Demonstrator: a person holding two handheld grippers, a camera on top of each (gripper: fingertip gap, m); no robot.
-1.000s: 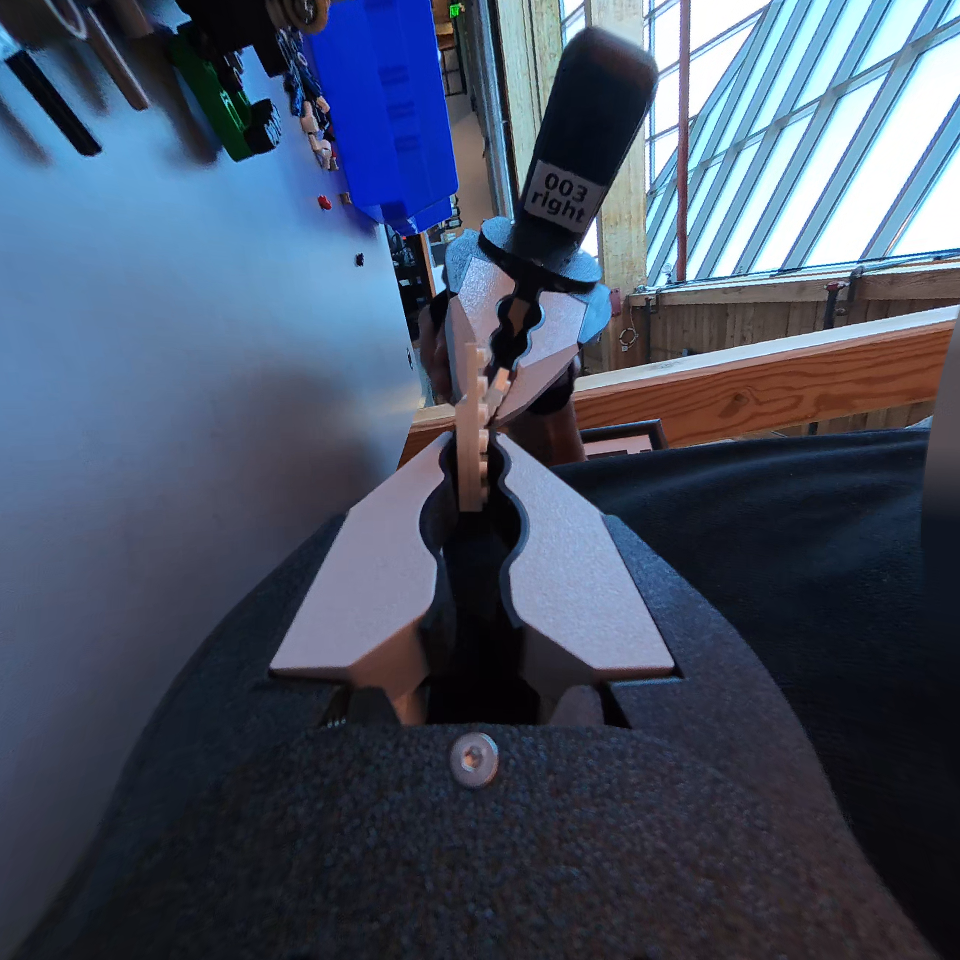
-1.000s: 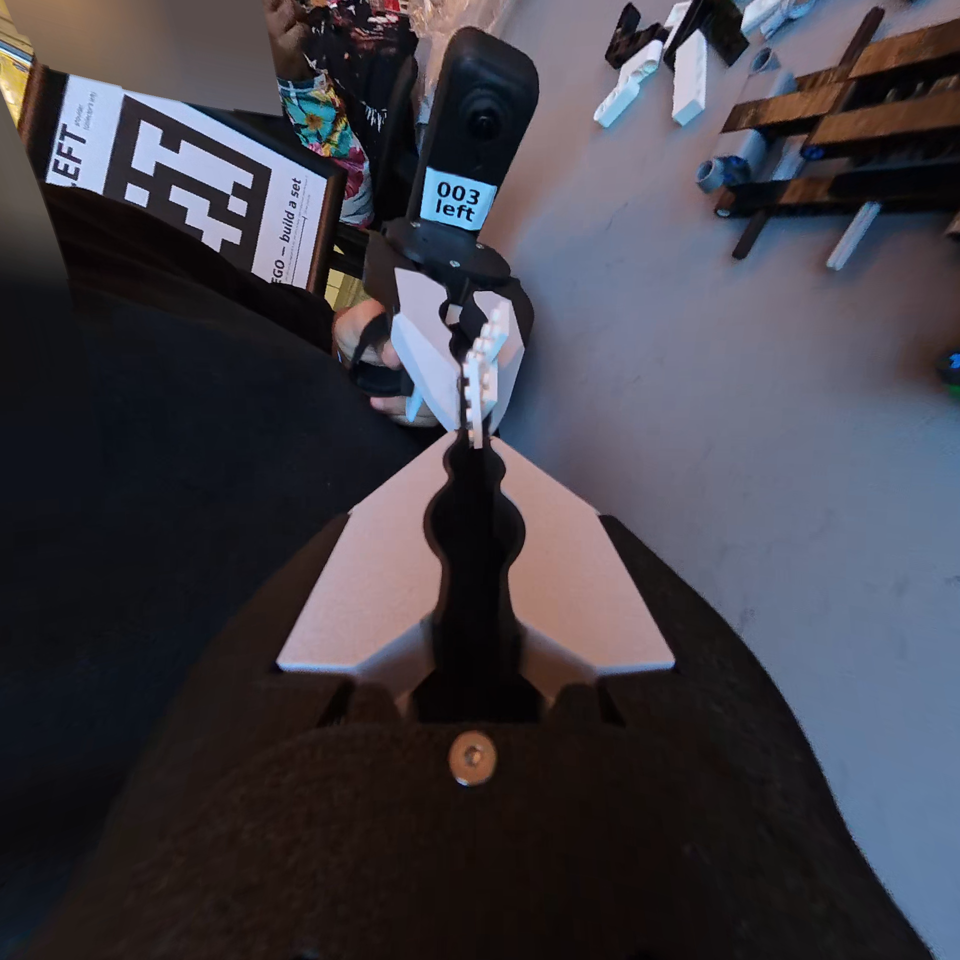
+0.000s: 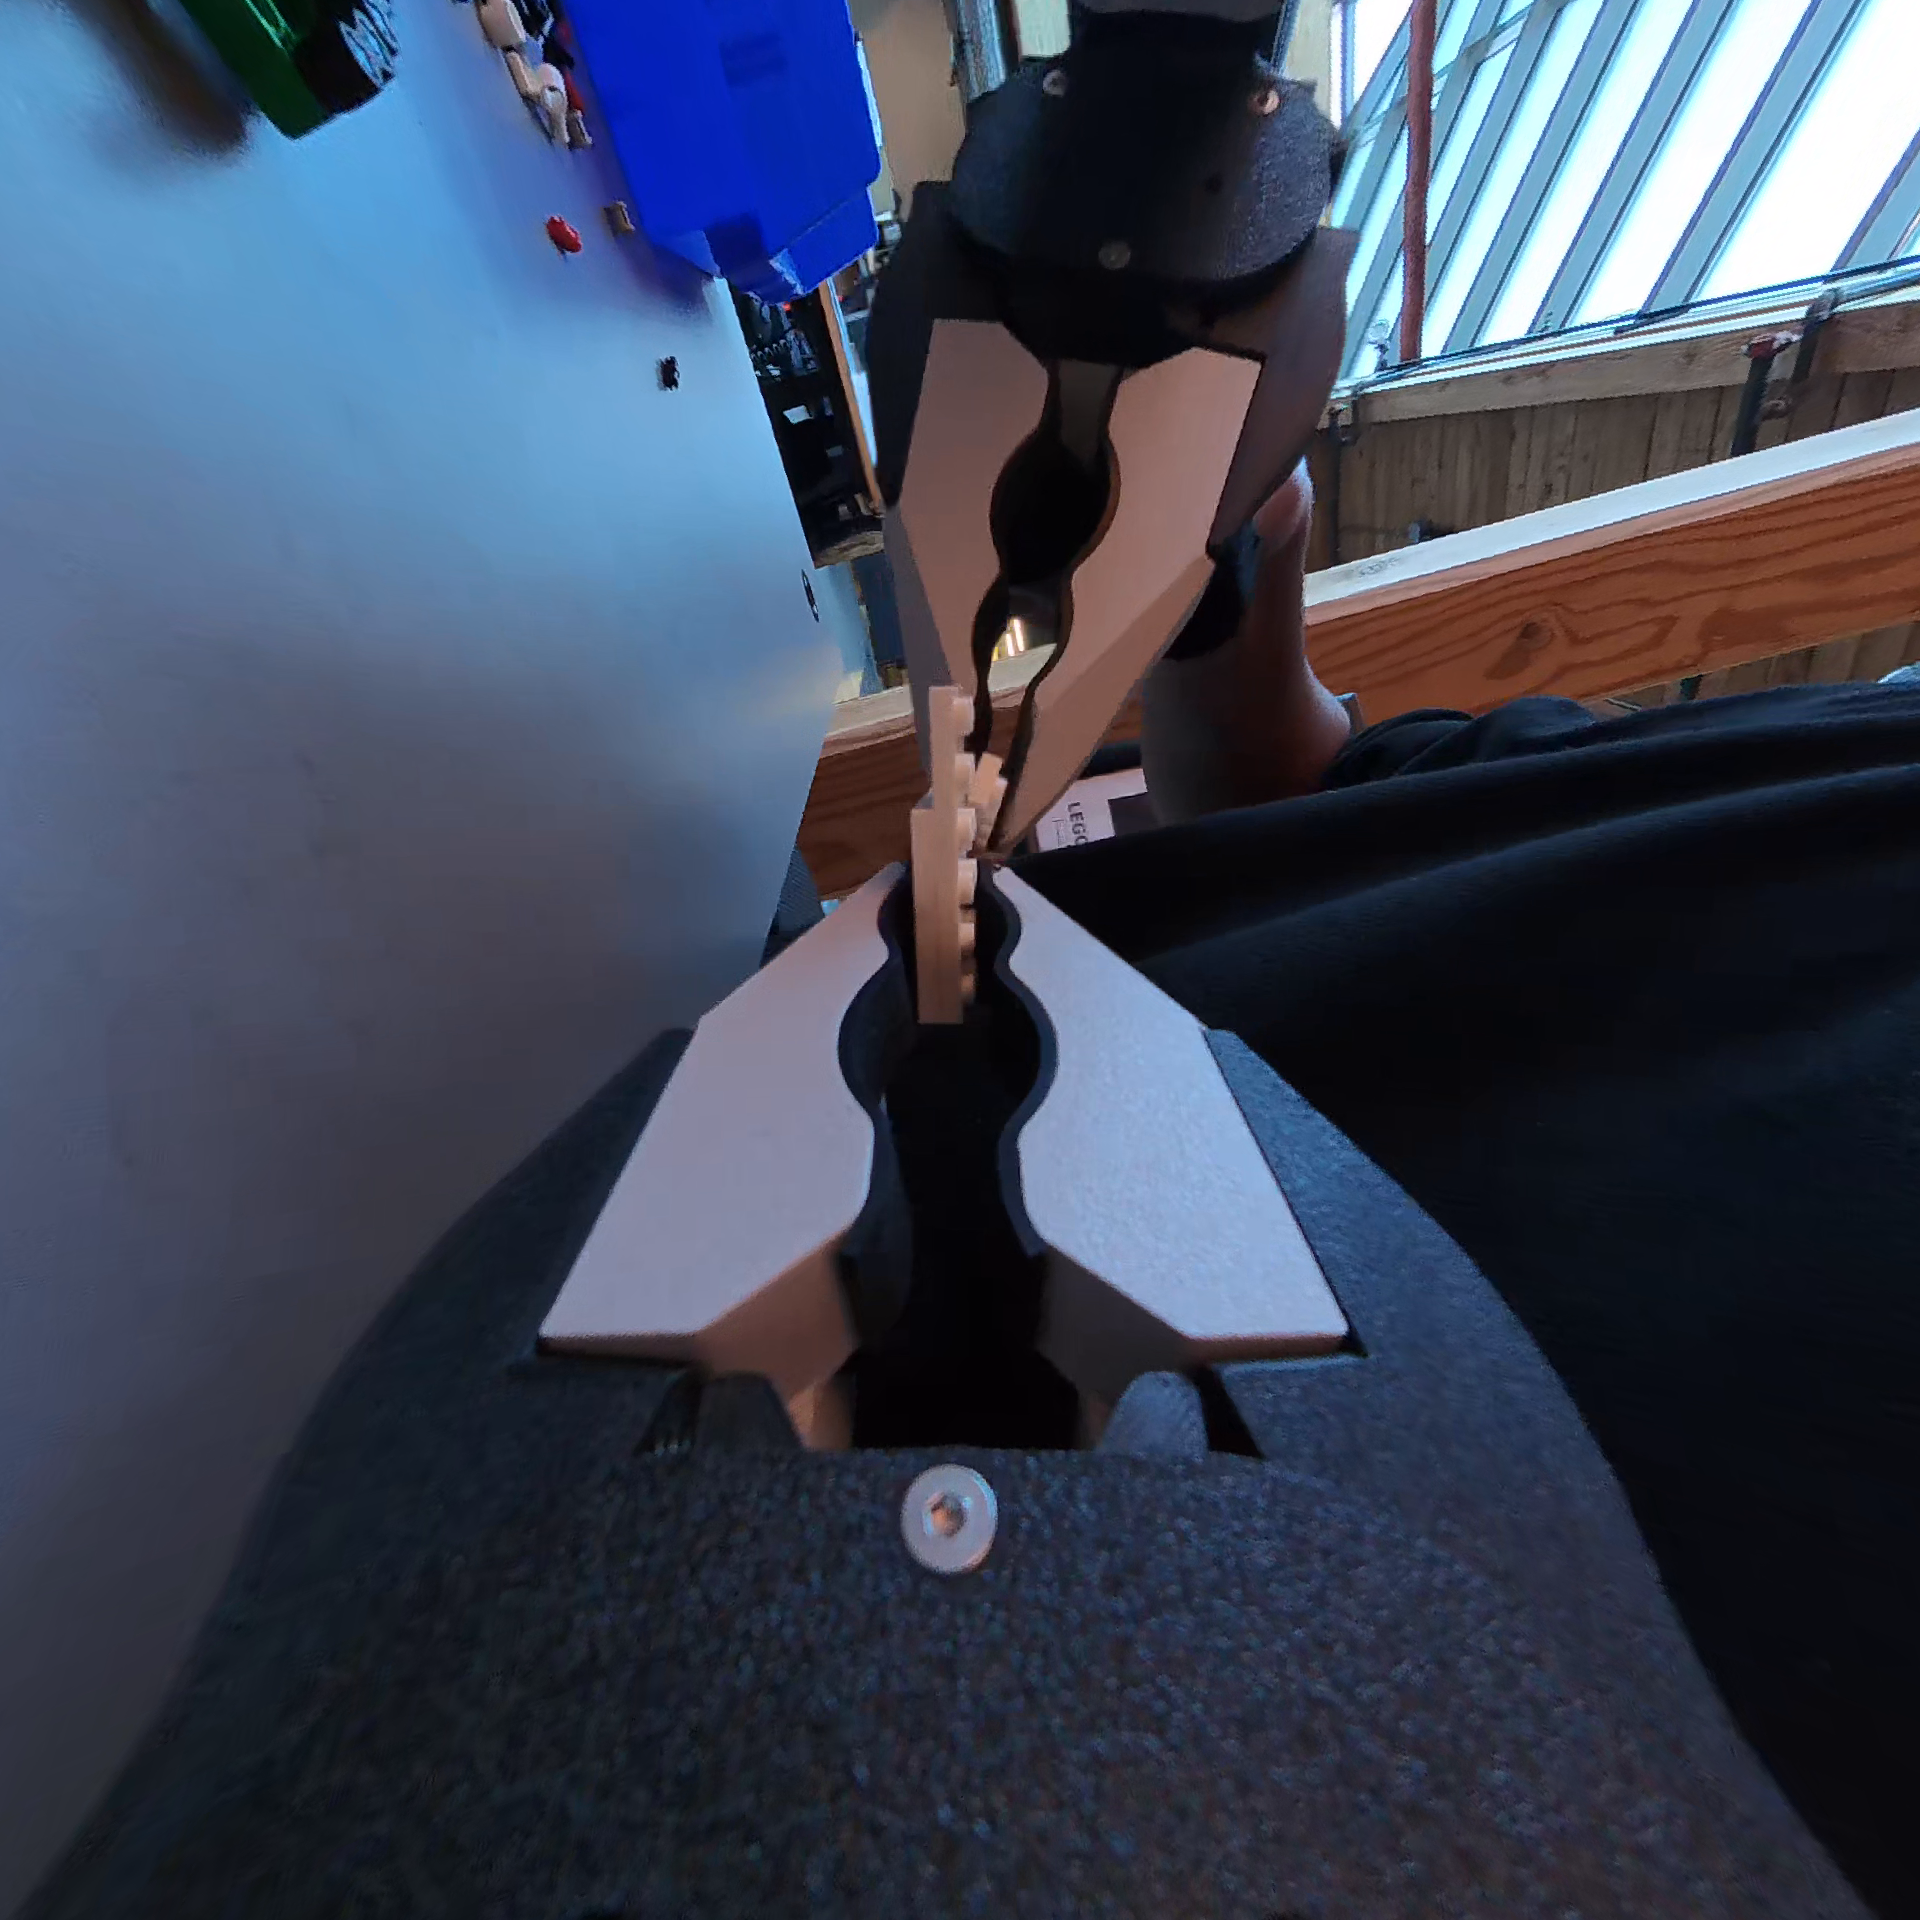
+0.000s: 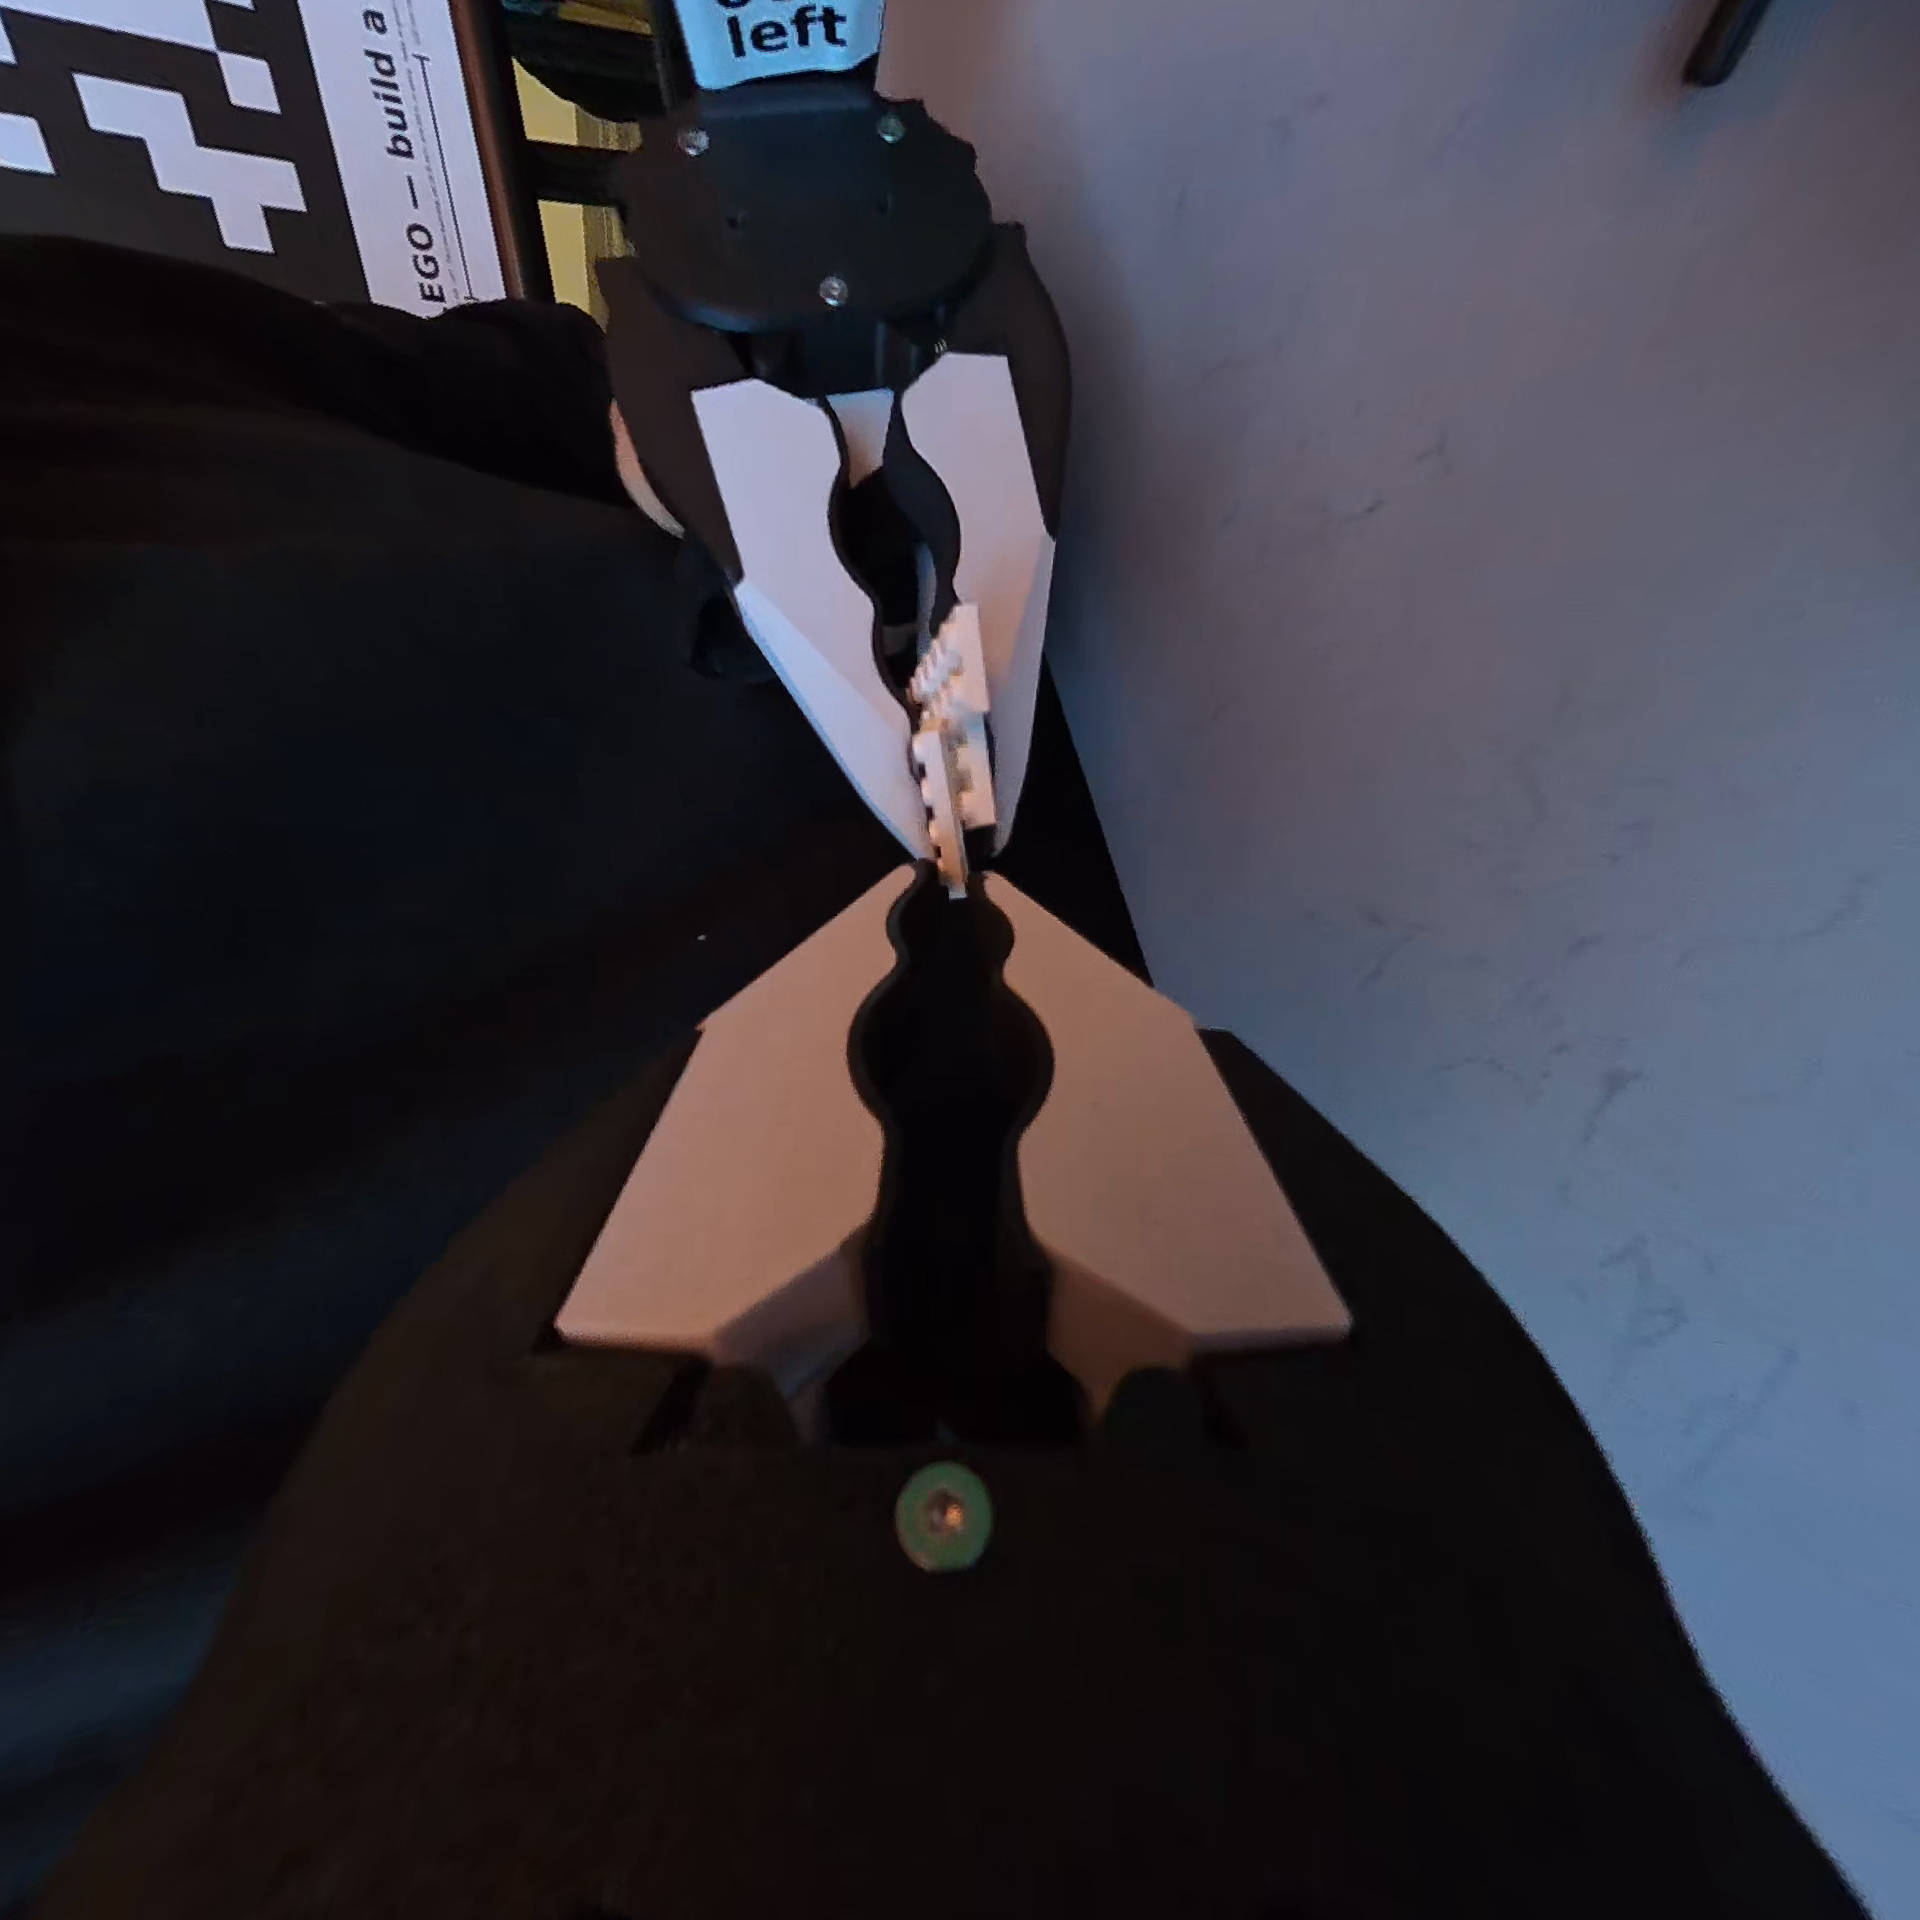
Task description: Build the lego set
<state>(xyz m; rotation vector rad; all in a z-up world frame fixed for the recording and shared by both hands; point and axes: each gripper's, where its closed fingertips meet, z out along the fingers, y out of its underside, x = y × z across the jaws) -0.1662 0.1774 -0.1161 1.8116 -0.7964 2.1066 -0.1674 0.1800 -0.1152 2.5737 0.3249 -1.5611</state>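
Observation:
In the left wrist view my left gripper (image 3: 945, 883) is shut on a long white studded plate (image 3: 940, 935) that stands on edge between its fingers. My right gripper (image 3: 1000, 831) comes in from above, its tips against the plate's studded side, shut on a small white piece (image 3: 987, 781). In the right wrist view my right gripper (image 4: 948, 883) is closed on the thin end of that small piece (image 4: 954, 879). The left gripper (image 4: 956, 842) faces it tip to tip with the long plate (image 4: 961, 675) in its jaws. Both are held in the air beside the table.
The grey table (image 3: 312, 727) is on the left, with a blue bin (image 3: 748, 135), a green piece (image 3: 291, 62) and small loose parts (image 3: 561, 234) at its far end. A wooden beam (image 3: 1558, 603) and dark clothing (image 3: 1558, 1039) lie to the right. A black-and-white marker card (image 4: 208, 125) stands behind. Only a small space, under 4 cm, lies between the two pairs of fingers.
The two grippers have come much closer together. The small piece now lies against the studs of the long plate.

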